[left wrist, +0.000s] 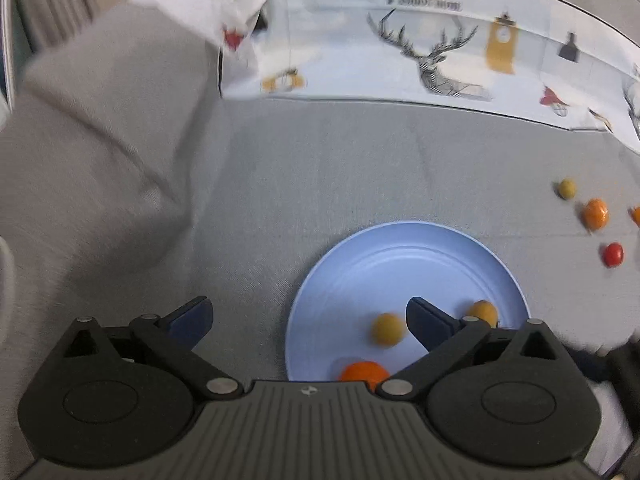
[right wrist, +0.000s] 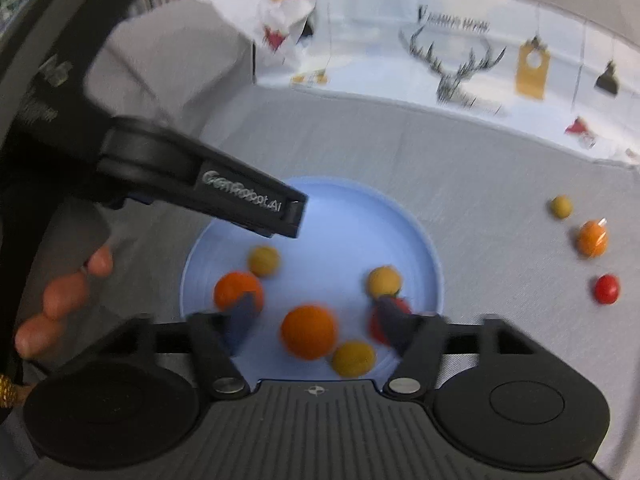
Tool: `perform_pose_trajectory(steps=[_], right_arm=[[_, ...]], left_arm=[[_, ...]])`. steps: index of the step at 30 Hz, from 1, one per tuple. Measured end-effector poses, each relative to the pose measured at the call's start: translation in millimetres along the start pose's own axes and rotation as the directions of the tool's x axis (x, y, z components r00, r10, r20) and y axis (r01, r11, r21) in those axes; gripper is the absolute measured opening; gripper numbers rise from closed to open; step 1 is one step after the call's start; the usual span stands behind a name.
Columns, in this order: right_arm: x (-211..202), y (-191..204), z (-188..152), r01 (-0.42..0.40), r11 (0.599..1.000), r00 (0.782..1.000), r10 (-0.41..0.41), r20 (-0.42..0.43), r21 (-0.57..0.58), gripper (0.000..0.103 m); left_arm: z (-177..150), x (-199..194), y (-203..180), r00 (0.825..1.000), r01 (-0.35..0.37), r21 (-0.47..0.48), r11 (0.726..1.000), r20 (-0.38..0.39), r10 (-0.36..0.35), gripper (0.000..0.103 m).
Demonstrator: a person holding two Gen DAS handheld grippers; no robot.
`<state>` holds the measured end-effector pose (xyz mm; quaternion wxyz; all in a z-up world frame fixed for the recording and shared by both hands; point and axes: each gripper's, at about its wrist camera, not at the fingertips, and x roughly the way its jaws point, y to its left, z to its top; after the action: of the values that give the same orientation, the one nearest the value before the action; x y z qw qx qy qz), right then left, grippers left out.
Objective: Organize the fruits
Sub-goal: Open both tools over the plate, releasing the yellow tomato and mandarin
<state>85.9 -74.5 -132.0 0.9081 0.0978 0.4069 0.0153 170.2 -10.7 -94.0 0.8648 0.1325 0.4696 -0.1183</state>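
Observation:
A light blue plate (left wrist: 400, 264) lies on the grey cloth. My left gripper (left wrist: 308, 318) stands open wide over the plate's left rim, nothing between its fingers. Beside its right finger lie a yellow fruit (left wrist: 387, 329), a second yellow fruit (left wrist: 483, 312) and an orange (left wrist: 364, 374). In the right wrist view my right gripper (right wrist: 316, 314) is open low over the plate (right wrist: 340, 220). An orange (right wrist: 308, 332) lies between its fingers with a gap on each side. A red fruit (right wrist: 384, 320) is half hidden behind the right finger.
Loose on the cloth at the right are a small yellow fruit (right wrist: 561, 206), an orange (right wrist: 593, 238) and a red fruit (right wrist: 606, 289). A hand (right wrist: 60, 300) shows at the left. A deer-print cloth (left wrist: 432, 60) hangs behind, and a grey cushion (left wrist: 100, 140) rises left.

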Motion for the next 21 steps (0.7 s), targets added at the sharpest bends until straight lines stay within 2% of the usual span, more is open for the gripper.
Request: perform_pose_trajectory(steps=[3, 10, 13, 15, 21], right_arm=[[-19.8, -1.4, -2.7, 0.019, 0.999, 0.999, -0.018, 0.026, -0.045, 0.086], [-80.3, -4.8, -36.5, 0.034, 0.997, 0.999, -0.035, -0.006, -0.062, 0.095], [-107.2, 0.8, -49.9, 0.05, 0.998, 0.999, -0.05, -0.002, -0.041, 0.097], [-123.4, 5.1, -57.2, 0.055, 0.998, 0.998, -0.054, 0.012, -0.029, 0.097], [-161.2, 18.8, -68.0, 0.097, 0.994, 0.99, -0.091, 0.105, -0.058, 0.1]], left_arm=[[-12.5, -21.6, -6.8, 1.0, -0.023, 0.047, 0.999, 0.0, 0.023, 0.103], [-64.2, -83.4, 6.4, 0.998, 0.021, -0.081, 0.997, -0.057, -0.026, 0.103], [-88.7, -105.9, 8.3, 0.999, -0.006, -0.096, 0.995, -0.047, 0.001, 0.103], [-103.3, -117.9, 7.4, 0.999, -0.028, -0.084, 0.996, -0.037, 0.025, 0.103], [-127.9, -149.2, 8.0, 1.0, -0.012, -0.078, 0.997, 0.001, 0.012, 0.103]])
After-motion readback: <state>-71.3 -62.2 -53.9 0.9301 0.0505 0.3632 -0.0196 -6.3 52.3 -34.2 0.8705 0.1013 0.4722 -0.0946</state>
